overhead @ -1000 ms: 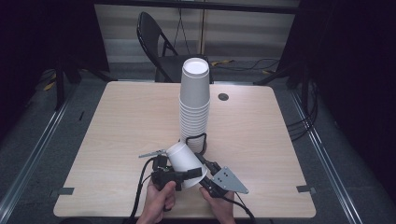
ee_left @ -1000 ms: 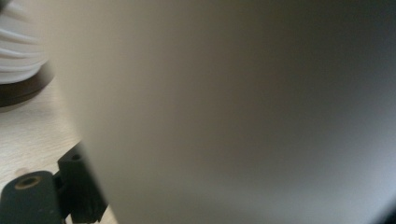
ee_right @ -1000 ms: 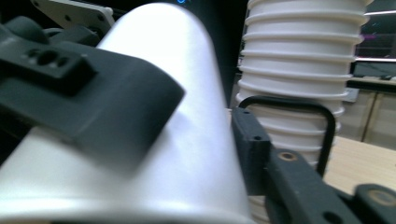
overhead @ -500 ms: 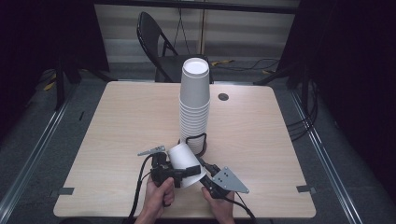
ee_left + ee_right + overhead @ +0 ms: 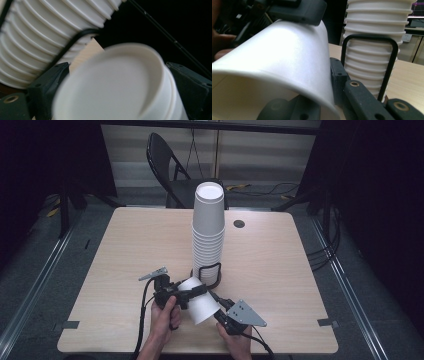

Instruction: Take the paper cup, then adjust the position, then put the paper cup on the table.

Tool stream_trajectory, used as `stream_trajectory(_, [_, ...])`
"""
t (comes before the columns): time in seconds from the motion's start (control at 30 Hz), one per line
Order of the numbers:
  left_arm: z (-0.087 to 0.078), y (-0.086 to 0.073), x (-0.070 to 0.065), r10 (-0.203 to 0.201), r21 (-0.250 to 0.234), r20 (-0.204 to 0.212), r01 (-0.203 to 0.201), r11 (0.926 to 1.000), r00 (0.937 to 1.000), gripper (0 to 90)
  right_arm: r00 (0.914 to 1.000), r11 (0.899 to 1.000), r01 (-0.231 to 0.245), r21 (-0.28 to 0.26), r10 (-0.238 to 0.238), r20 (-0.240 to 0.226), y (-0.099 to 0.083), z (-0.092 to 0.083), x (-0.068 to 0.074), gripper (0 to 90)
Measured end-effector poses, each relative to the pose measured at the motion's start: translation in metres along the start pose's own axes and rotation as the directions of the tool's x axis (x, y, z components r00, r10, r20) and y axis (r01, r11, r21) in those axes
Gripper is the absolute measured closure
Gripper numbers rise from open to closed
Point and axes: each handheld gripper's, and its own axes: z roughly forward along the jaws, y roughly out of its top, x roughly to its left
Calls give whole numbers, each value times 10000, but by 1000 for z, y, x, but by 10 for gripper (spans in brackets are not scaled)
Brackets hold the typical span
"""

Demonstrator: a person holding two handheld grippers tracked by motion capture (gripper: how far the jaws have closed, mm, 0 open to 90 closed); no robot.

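A tall stack of upturned white paper cups stands mid-table inside a black wire holder. In front of it a single white cup lies tilted above the table, base toward the left, rim toward the front right. My left gripper is shut on the cup's base end, a jaw on each side. My right gripper grips the cup's wall at the rim.
The light wooden table has a small dark round hole to the right of the stack. A black folding chair stands behind the far edge. Dark floor, rails and cables surround the table.
The cup and both grippers have shifted slightly toward the front of the table. Both grips are unchanged.
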Motion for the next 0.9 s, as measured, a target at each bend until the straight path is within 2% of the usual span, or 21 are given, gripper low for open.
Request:
stream_trajectory(0.13, [-6, 7, 2, 610, -242, -140, -613, 9978, 9980, 157, 9999, 9995, -107, 281, 107, -9, -1, -5, -2, 864])
stream_trajectory(0.17, [-8, 9, 3, 777, -403, -159, -783, 9961, 9969, 143, 9999, 9993, -134, 342, 135, -21, -1, -5, -2, 864])
stream_trajectory(0.27, [-12, 10, 7, 819, -491, 148, -811, 9955, 9965, 145, 9995, 9962, -305, 815, 308, -21, 0, -8, -7, 864])
stream_trajectory(0.3, [-12, 9, 9, 850, -490, 146, -842, 9952, 9963, 145, 9993, 9921, -338, 1206, 318, 184, 0, -10, -9, 864])
stream_trajectory(0.33, [-13, 8, 9, 905, -419, 95, -900, 9951, 9959, 145, 9993, 9921, -338, 1206, 318, 184, 0, -10, -9, 864])
stream_trajectory(0.4, [-14, 6, 11, 990, -368, 3, -989, 9944, 9951, 154, 9985, 9869, -517, 1530, 479, 282, 0, -14, -14, 865])
stream_trajectory(0.5, [-15, 4, 10, 1503, -104, -429, -1509, 9885, 9877, 154, 9979, 9847, -621, 1626, 580, 299, 0, -16, -17, 865])
stream_trajectory(0.6, [-15, 3, 9, 2024, 8, -625, -2028, 9792, 9773, 156, 9973, 9805, -711, 1832, 663, 325, 0, -19, -21, 865])
stream_trajectory(0.63, [-16, 2, 8, 2315, 105, -578, -2312, 9728, 9711, 156, 9970, 9794, -748, 1875, 699, 326, 0, -19, -22, 865])
stream_trajectory(0.7, [-16, 1, 5, 2727, 187, -849, -2721, 9621, 9584, 157, 9966, 9748, -803, 2083, 752, 324, 1, -20, -24, 865])
stream_trajectory(0.87, [-16, -3, -3, 4132, 628, -1165, -4085, 9106, 9032, 158, 9963, 9667, -856, 2410, 823, 237, 2, -22, -29, 866])
stream_trajectory(0.9, [-17, -4, -4, 4225, 601, -1083, -4183, 9063, 8999, 158, 9959, 9648, -905, 2470, 878, 222, 2, -23, -31, 865])
